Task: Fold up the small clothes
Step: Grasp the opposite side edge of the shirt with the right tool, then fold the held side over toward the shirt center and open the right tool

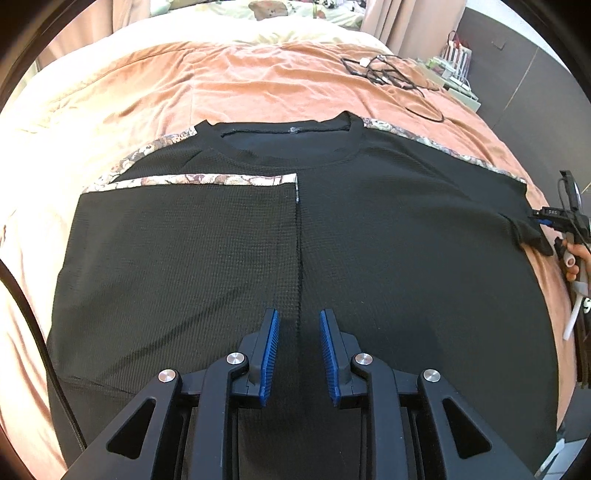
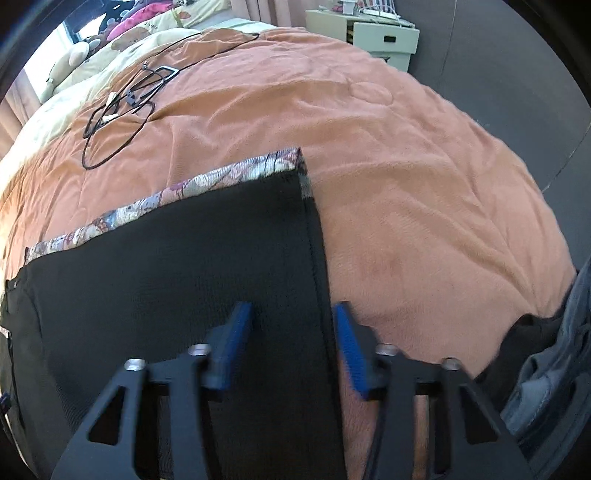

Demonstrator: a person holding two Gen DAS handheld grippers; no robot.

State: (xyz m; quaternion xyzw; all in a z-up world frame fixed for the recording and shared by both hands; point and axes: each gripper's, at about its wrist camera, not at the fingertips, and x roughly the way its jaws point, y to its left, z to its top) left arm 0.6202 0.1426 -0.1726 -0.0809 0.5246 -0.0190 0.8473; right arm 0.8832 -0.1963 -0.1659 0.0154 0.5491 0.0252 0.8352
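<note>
A black T-shirt (image 1: 369, 221) with patterned shoulder trim (image 1: 207, 180) lies flat on the bed, neck away from me. Its left sleeve (image 1: 184, 229) is folded in over the chest. My left gripper (image 1: 298, 321) hovers over that sleeve's cuff edge, jaws a little apart, nothing pinched. At the far right, my right gripper (image 1: 543, 225) has the right sleeve's tip drawn into a peak between its pads. The right wrist view is blurred. There the right gripper (image 2: 291, 310) straddles the cuff edge of the right sleeve (image 2: 221, 240).
An orange blanket (image 1: 258, 81) covers the bed. Tangled black cables (image 1: 388, 74) lie on it beyond the shirt. A pale bedside box (image 2: 376, 33) stands past the bed's corner. A hand (image 1: 574, 258) holds the right gripper; a trouser leg (image 2: 554, 362) is at the bed's edge.
</note>
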